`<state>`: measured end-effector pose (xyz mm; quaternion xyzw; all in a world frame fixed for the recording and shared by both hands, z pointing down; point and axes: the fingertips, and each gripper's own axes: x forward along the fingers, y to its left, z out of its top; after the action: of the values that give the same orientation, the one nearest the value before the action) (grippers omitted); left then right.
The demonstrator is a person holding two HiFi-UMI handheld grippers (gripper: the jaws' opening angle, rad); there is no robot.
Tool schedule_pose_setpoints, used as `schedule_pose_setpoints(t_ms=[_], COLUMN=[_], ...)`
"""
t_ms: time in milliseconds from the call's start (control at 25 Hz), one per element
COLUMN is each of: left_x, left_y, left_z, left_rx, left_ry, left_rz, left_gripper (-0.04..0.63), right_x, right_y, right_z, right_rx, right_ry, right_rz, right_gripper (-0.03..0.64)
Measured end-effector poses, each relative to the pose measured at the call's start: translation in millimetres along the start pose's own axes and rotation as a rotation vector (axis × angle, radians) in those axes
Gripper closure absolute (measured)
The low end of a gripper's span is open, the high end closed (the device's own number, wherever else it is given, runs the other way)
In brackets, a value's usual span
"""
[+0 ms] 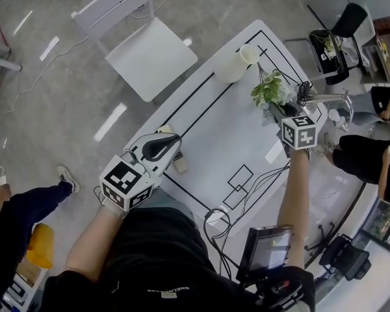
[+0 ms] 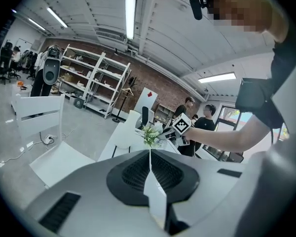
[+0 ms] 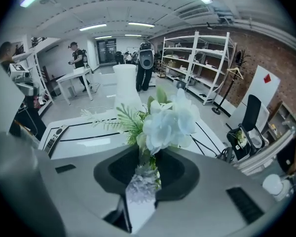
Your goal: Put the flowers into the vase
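A bunch of white flowers with green fern leaves (image 1: 270, 90) is held above the white table (image 1: 214, 129), lifted off its top. My right gripper (image 1: 277, 111) is shut on the stems, and the blooms (image 3: 167, 120) rise just past its jaws (image 3: 145, 174). The white vase (image 1: 234, 67) stands upright at the table's far end, beyond the flowers, and shows behind them in the right gripper view (image 3: 126, 85). At the near left table edge my left gripper (image 1: 175, 142) is shut with nothing in it (image 2: 149, 157). It faces the flowers (image 2: 150, 133) from a distance.
A white chair (image 1: 143, 44) stands left of the table. Cables (image 1: 240, 197) trail over the near table edge to a screen (image 1: 270, 246). A small tan object (image 1: 180, 164) lies by the left gripper. People stand at the left (image 1: 13, 207) and right (image 1: 364, 155).
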<state>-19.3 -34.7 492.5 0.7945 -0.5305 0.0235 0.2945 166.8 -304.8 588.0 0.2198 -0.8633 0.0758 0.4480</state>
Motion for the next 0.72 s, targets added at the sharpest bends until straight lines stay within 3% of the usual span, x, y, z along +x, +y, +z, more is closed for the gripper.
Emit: schedule_pose_setpoints(t_ms=[280, 720], left_x=[9, 23], left_y=[-7, 2], left_z=[8, 28], left_rx=[0.023, 0.118], left_ry=[-0.004, 0.004], left_rz=[-0.053, -0.098], left_gripper=[0.595, 0.595], right_x=[-55, -141], right_y=[0, 21], right_z=[17, 42], right_rx=[-0.083, -0.19], right_ry=[0.044, 0.116], right_rz=[0.012, 0.058], right_gripper=[0.506, 0.506])
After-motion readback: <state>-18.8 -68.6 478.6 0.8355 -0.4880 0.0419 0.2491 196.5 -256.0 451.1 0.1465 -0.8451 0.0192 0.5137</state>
